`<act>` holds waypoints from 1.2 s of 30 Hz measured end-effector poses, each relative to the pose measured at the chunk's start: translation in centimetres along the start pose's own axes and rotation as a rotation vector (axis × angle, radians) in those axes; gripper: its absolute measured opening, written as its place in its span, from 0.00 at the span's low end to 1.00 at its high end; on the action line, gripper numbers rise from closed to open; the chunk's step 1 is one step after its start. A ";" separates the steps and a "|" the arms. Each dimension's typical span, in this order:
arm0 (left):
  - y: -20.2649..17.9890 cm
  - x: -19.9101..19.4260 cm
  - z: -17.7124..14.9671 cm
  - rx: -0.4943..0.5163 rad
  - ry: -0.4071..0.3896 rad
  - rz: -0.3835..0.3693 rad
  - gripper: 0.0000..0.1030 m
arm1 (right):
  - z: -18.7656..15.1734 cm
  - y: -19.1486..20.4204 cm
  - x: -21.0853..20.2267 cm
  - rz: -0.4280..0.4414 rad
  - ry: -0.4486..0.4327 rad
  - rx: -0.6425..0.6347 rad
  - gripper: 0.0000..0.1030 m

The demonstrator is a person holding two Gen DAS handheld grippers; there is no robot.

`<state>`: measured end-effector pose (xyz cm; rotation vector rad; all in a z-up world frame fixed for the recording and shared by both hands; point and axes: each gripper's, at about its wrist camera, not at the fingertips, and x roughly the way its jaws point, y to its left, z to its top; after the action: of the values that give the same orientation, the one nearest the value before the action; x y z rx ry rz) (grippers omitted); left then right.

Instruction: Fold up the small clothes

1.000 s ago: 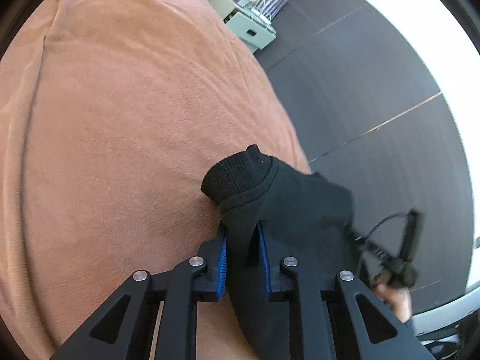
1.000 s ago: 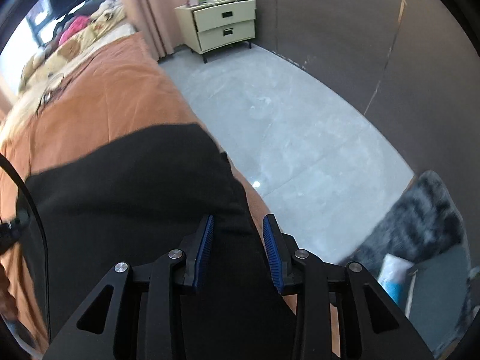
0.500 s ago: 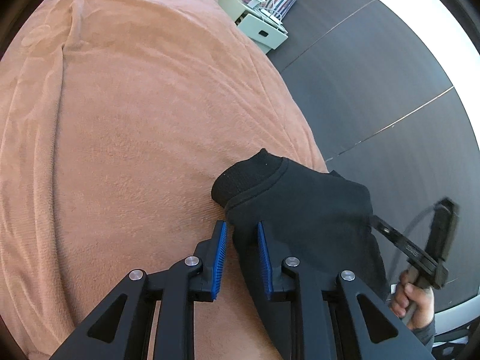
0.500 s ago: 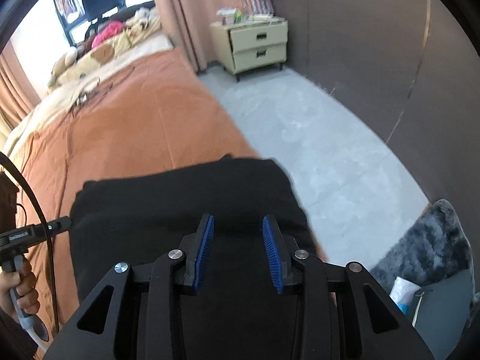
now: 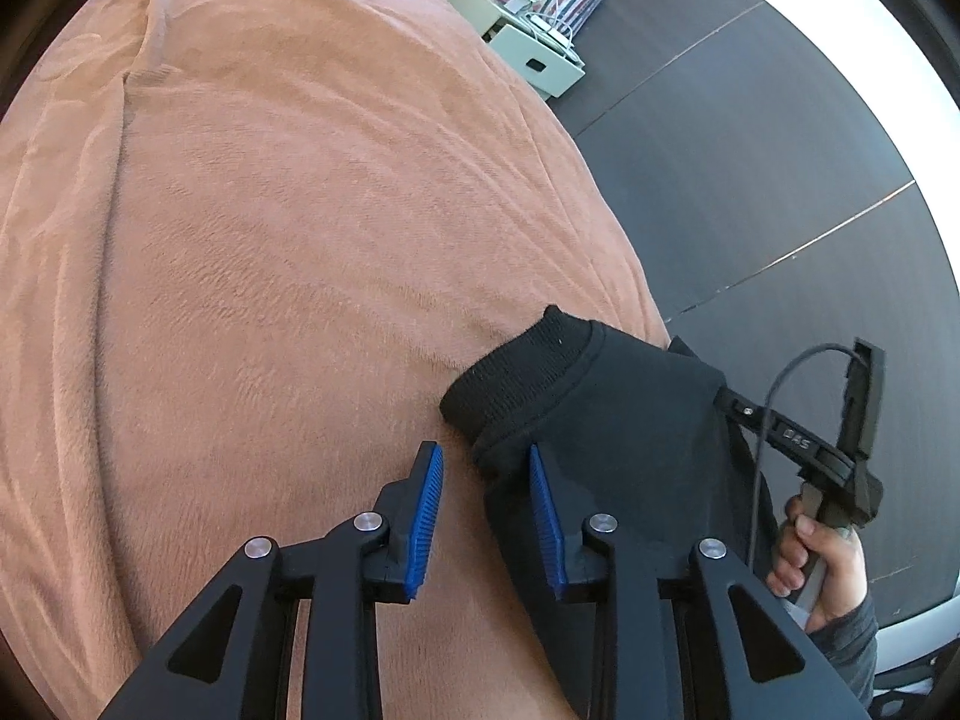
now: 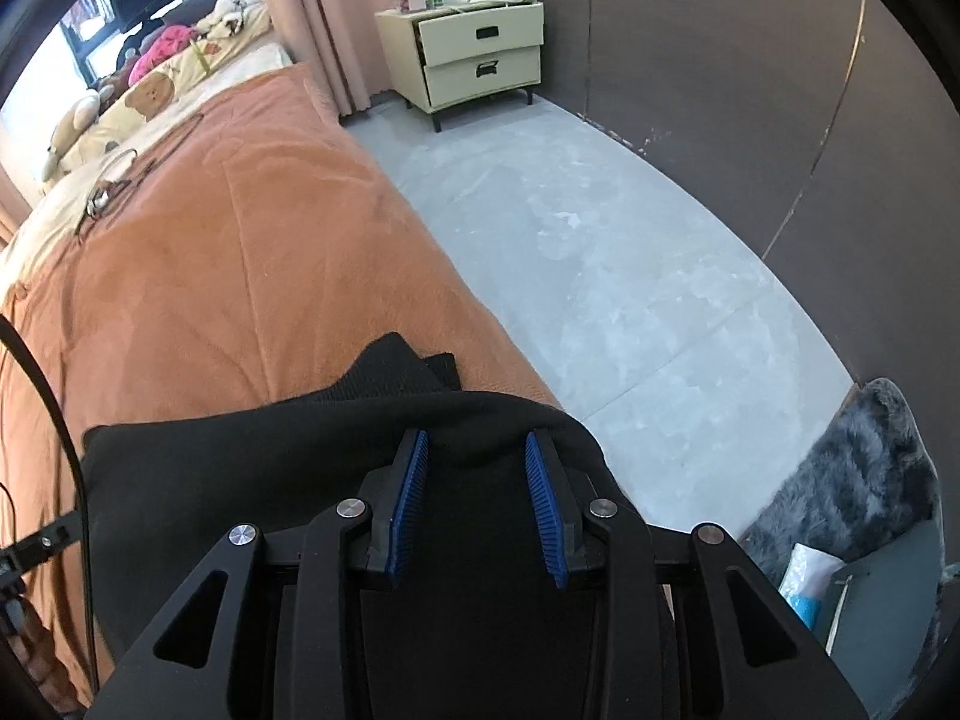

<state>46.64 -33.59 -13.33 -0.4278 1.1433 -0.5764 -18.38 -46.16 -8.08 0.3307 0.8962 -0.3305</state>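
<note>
A black garment (image 5: pixel 630 420) with a ribbed cuff (image 5: pixel 516 378) lies near the right edge of an orange blanket (image 5: pixel 300 240). My left gripper (image 5: pixel 487 516) hangs just above the blanket by the cuff, jaws opening. The garment's edge reaches in beside the right pad (image 5: pixel 546 522), and neither pad presses on it. In the right wrist view my right gripper (image 6: pixel 474 498) is shut on a bunched fold of the same garment (image 6: pixel 240 468), which fills the gap between its pads. A person's hand (image 5: pixel 822 564) holds that gripper at the garment's far side.
The bed's edge runs just right of the garment, with grey floor (image 6: pixel 600 240) below. A cream nightstand (image 6: pixel 480 54) stands by the curtain. A grey shaggy rug (image 6: pixel 858 480) lies at the lower right. Cables (image 6: pixel 114 192) and pillows sit at the bed's far end.
My left gripper's jaws have parted and let go of the fabric by the cuff. The right gripper has moved with its fold, and the garment now looks smaller and more bunched.
</note>
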 end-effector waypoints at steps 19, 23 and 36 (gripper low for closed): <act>-4.1 0.2 -5.1 0.063 0.078 -0.024 0.33 | -14.7 -6.0 -13.3 0.117 -0.097 -0.084 0.31; -5.4 0.9 -6.0 0.084 0.092 -0.030 0.41 | -16.0 -8.5 -12.8 0.073 -0.094 -0.020 0.25; -7.7 1.0 -7.0 0.127 0.108 -0.006 0.45 | -20.6 -8.4 -14.1 0.001 -0.138 0.136 0.07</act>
<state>38.85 -40.40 -12.05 -0.2943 1.2009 -0.6797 -44.53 -43.20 -9.92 0.4283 0.7393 -0.4090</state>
